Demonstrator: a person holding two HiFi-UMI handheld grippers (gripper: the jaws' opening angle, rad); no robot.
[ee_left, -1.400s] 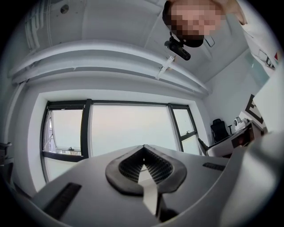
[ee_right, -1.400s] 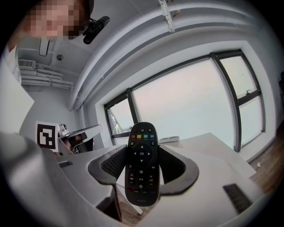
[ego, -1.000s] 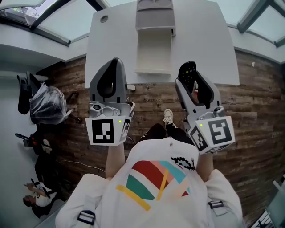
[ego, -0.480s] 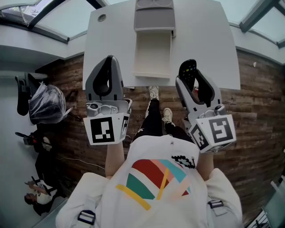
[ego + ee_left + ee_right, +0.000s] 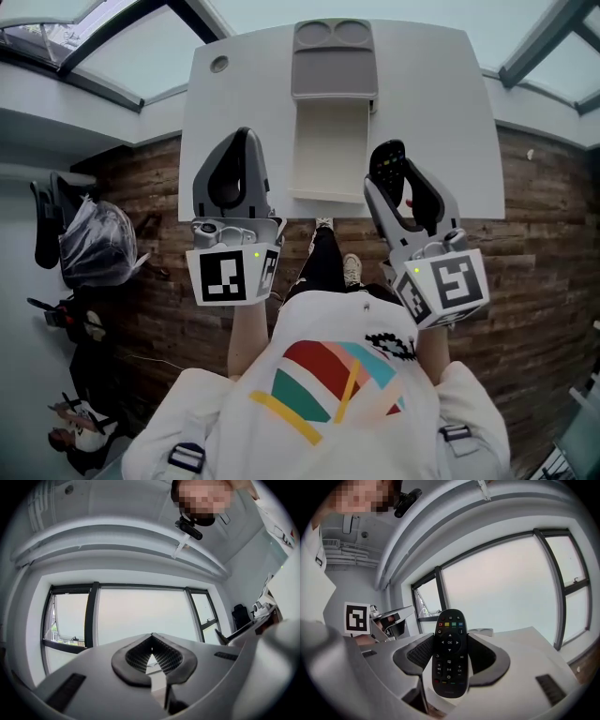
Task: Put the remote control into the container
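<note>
A white table (image 5: 234,103) stands on a wooden plank floor (image 5: 534,244). Down its middle lies the container (image 5: 330,141) (grey at the far end, cream nearer), with a round grommet (image 5: 218,64) near the far left corner.

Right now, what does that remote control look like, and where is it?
The remote control is slim, black, plastic-looking, with rounded ends, coloured buttons along the top, arrow keys round OK and white-marked keys below. It stands upright, buttons facing the camera, its sides clamped between the ribbed dark pads of the right gripper. In the head view it shows over the white table, right of the container, not in it.
</note>
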